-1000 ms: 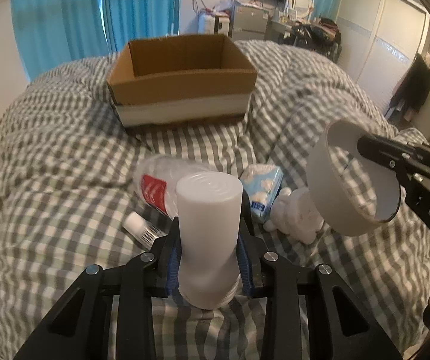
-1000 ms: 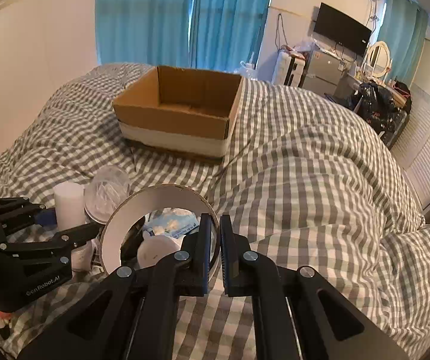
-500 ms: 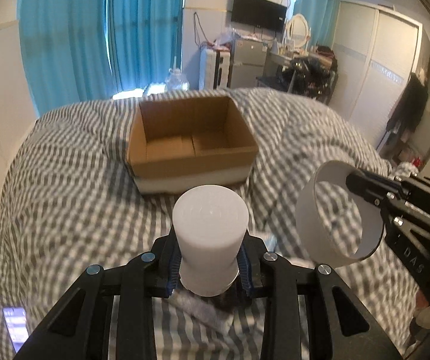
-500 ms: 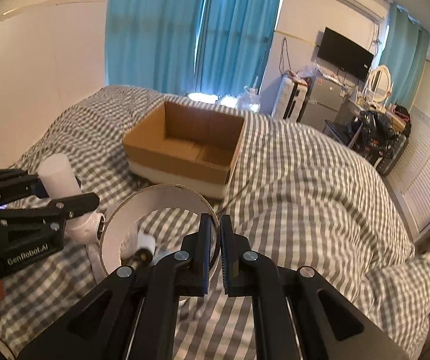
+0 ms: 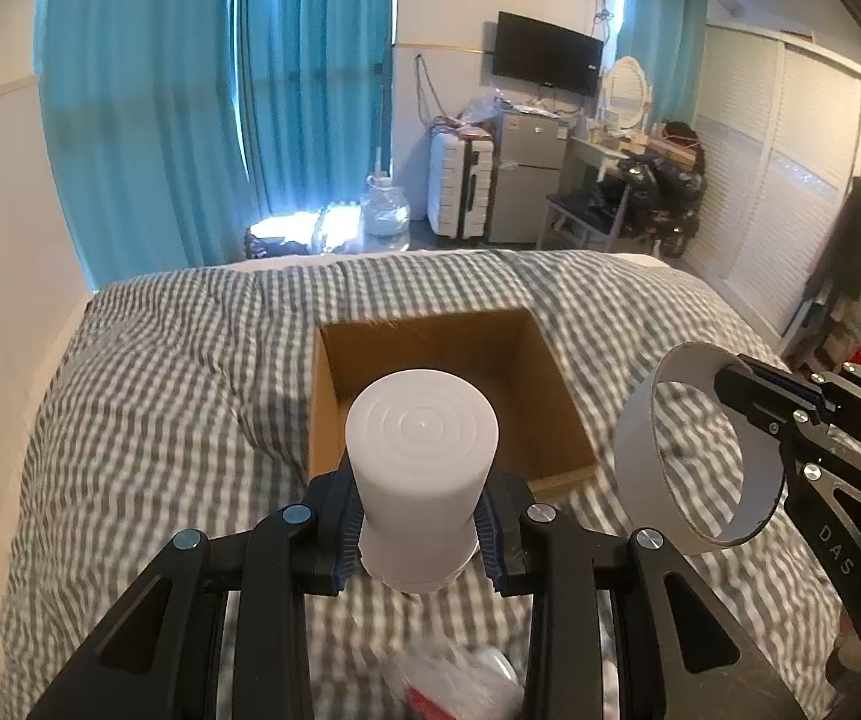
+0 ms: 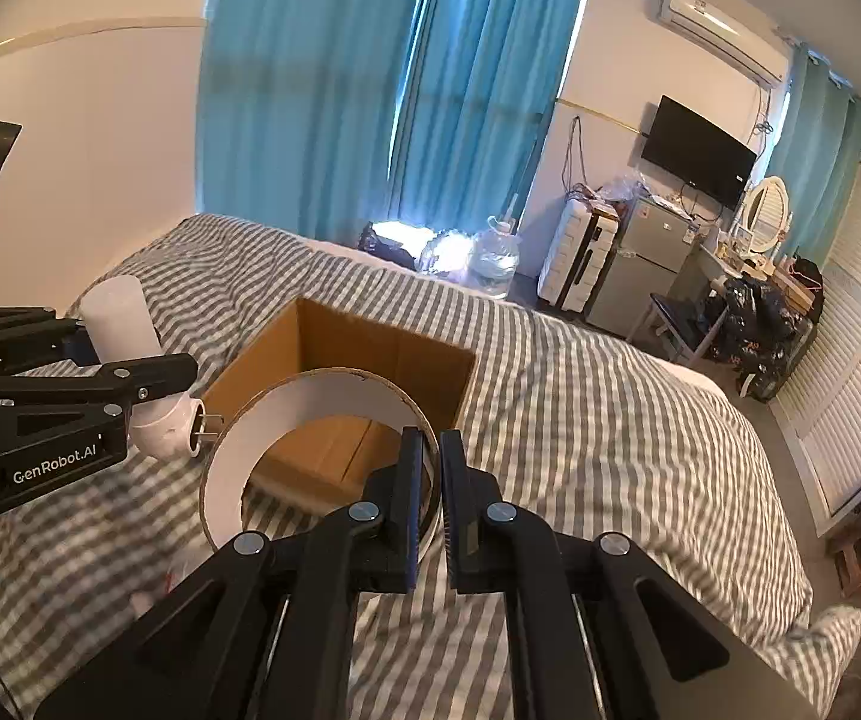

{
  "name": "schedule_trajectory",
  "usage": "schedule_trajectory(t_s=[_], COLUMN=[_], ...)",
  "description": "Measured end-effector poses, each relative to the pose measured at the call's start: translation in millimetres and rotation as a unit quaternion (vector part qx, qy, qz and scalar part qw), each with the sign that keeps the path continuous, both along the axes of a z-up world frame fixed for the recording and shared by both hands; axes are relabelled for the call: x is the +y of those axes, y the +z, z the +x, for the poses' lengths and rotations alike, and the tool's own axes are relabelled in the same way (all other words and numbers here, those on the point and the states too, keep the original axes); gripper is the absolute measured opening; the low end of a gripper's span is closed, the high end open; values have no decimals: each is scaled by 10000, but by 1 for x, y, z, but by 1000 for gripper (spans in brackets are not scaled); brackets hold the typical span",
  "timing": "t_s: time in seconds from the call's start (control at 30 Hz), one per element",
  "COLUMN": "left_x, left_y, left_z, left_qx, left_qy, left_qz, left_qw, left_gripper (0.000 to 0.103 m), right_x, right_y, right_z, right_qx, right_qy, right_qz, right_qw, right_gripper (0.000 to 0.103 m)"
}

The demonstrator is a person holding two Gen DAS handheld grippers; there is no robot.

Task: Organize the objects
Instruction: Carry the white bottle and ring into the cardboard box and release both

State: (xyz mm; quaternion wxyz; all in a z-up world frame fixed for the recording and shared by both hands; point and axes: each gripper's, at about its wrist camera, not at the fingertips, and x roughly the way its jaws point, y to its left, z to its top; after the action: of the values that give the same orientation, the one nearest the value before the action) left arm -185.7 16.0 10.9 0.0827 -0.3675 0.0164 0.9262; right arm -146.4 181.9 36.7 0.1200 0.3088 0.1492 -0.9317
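Mid-carry toward the open brown cardboard box (image 5: 448,384) lying ahead of and below both: left gripper (image 5: 421,531) clamped on a white frosted plastic cylinder (image 5: 421,480), right gripper (image 6: 427,480) pinched shut on a wide white cardboard ring (image 6: 310,450); next, likely: advance over the opening, lower, release.

left wrist: looking down-forward, close above the open brown cardboard box (image 5: 442,384) | right wrist: facing it from the right | both sharing the grey-checked quilt (image 6: 580,420)

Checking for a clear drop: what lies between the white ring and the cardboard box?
Nothing but checked bedding. In the left wrist view the ring hangs just right of the box.
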Motion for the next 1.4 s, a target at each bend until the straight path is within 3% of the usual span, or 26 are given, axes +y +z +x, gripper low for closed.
schedule_trajectory(t_s=[0.3, 0.6, 0.93, 1.2, 1.27, 1.33, 1.4], left_x=[-1, 7, 14, 14, 14, 12, 10], left_y=[-25, -82, -131, -136, -128, -119, -108], left_z=[-85, -140, -174, -172, -166, -161, -155], left_qx=[-141, -545, -896, -1026, -953, -892, -821], left_qy=[90, 62, -80, -122, -107, -91, -59], left_qz=[-156, -269, -384, -479, -454, -423, -448], left_qw=[9997, 9981, 9952, 9935, 9944, 9951, 9956], left_gripper=[33, 33, 33, 33, 35, 47, 64], right_x=[-21, -34, -32, -28, -23, -21, -20], right_y=[-22, -91, -145, -153, -147, -138, -125], right_z=[-103, -181, -209, -207, -202, -196, -189], right_qx=[-307, -793, -1124, -1282, -1281, -1194, -1082], right_qy=[-50, -116, -134, -83, -71, -99, -134], right_qz=[-167, 3, -58, -311, -419, -406, -436], right_qw=[9994, 9968, 9936, 9912, 9909, 9920, 9931], right_gripper=[5, 5, 5, 8, 12, 20, 36])
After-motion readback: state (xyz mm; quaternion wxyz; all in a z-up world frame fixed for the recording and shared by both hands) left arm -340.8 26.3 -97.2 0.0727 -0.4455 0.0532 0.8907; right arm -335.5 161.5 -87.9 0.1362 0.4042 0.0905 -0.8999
